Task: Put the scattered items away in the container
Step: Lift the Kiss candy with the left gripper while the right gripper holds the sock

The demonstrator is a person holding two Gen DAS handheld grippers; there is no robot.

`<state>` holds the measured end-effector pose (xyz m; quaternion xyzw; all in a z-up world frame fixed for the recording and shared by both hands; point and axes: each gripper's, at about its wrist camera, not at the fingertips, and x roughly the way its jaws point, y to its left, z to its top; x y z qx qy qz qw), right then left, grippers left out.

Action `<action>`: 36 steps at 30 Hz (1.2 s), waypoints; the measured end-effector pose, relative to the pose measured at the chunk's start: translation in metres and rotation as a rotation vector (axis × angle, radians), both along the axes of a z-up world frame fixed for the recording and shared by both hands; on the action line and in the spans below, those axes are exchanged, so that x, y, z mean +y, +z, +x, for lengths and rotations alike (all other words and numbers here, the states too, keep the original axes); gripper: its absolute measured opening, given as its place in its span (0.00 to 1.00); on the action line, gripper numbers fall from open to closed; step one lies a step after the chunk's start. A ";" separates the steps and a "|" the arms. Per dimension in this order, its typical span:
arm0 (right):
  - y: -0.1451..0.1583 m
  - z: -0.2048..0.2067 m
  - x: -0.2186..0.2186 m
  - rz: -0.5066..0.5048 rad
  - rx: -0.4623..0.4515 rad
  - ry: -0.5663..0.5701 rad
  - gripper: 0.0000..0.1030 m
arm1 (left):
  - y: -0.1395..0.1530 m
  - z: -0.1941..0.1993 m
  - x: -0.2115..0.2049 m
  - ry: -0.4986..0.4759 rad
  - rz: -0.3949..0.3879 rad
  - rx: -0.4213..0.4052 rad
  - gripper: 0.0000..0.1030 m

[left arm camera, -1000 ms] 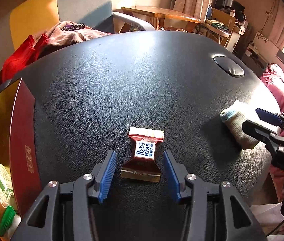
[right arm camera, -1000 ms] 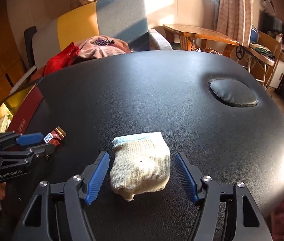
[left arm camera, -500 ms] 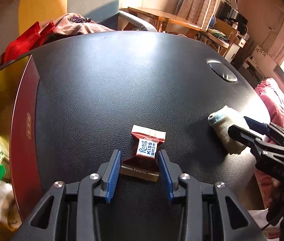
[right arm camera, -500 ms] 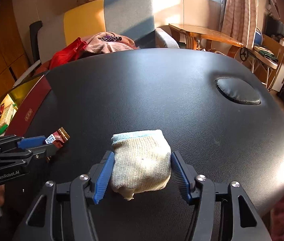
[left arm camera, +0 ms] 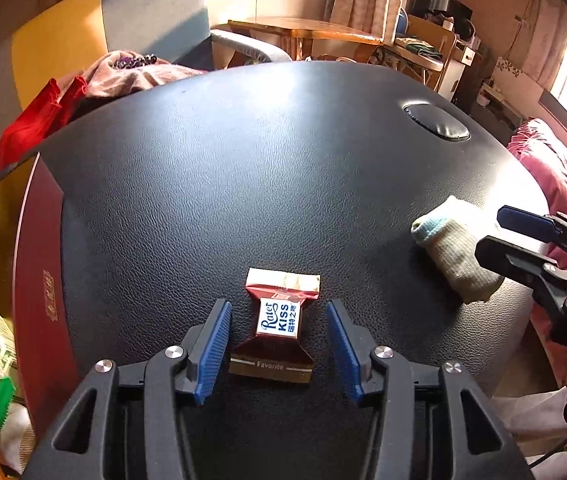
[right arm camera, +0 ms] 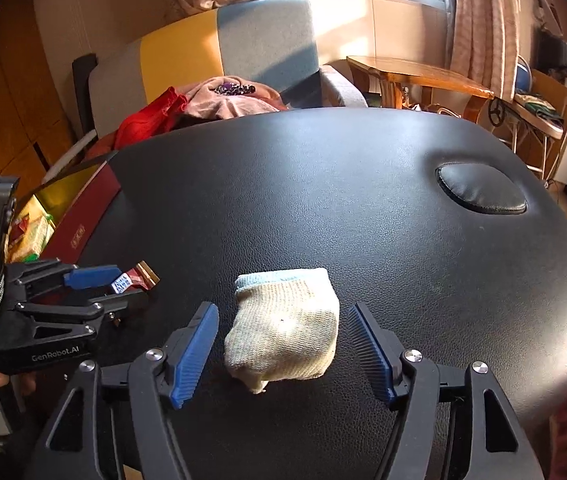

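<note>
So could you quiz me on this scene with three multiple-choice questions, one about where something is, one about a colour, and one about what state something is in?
1. Where does the candy lie?
A. Between the left gripper fingers, on the black table
B. Inside the red box
C. On top of the sock

2. What colour are the gripper finger pads?
A. Green
B. Blue
C. Orange

3. How does the right gripper stand at the sock?
A. Shut tight on it
B. Open, a finger on each side, gaps showing
C. Lifting it high

Answers: 1 A, the wrapper sits on the table between the two pads. 2 B, both grippers show ribbed blue pads. 3 B, dark table shows between each pad and the sock.
</note>
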<state>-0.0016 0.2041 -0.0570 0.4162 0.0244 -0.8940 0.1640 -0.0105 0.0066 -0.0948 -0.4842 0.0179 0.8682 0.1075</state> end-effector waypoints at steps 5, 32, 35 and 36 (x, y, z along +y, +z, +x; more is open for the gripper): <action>-0.009 -0.007 -0.005 0.047 -0.024 0.019 0.67 | -0.001 0.003 -0.004 0.020 -0.008 0.018 0.34; -0.015 0.013 -0.033 0.041 -0.046 0.017 0.61 | 0.001 0.031 -0.009 0.017 -0.005 0.026 0.33; -0.015 0.015 -0.034 0.048 -0.038 0.013 0.59 | 0.000 0.035 -0.009 0.030 0.000 0.035 0.33; -0.015 0.016 -0.034 0.050 -0.035 0.011 0.59 | 0.000 0.036 -0.010 0.034 0.002 0.037 0.33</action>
